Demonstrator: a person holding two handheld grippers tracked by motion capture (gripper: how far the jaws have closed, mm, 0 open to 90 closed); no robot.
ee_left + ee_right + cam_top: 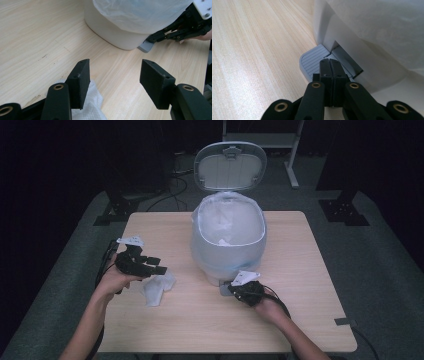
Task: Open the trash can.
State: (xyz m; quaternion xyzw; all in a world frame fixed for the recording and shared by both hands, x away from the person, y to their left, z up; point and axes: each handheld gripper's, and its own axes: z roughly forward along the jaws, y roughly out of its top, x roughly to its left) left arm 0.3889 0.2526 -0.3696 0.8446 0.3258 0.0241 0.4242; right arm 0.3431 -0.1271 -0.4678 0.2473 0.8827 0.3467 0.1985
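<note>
My left gripper [150, 265] sits low over the crumpled white paper tissue [159, 288] at the near left of the light wooden table [300, 270]. Its jaws are spread and nothing is pinched; in the left gripper view the tissue [93, 105] lies under and beside one pad [80, 82], mostly off to one side of the gap. To grab it cleanly I should shift sideways so the wad sits centred between the pads, drop until they brush the table, then close on the thick part.

My right gripper [239, 289] has its jaws pressed together, empty, with the tips resting on the grey ribbed foot pedal [314, 62] of the white pedal bin with a clear plastic liner [229, 240]. I should keep steady downward pressure there so the bin's grey-rimmed lid [230, 166] stays up, open mouth ready for the tissue.
</note>
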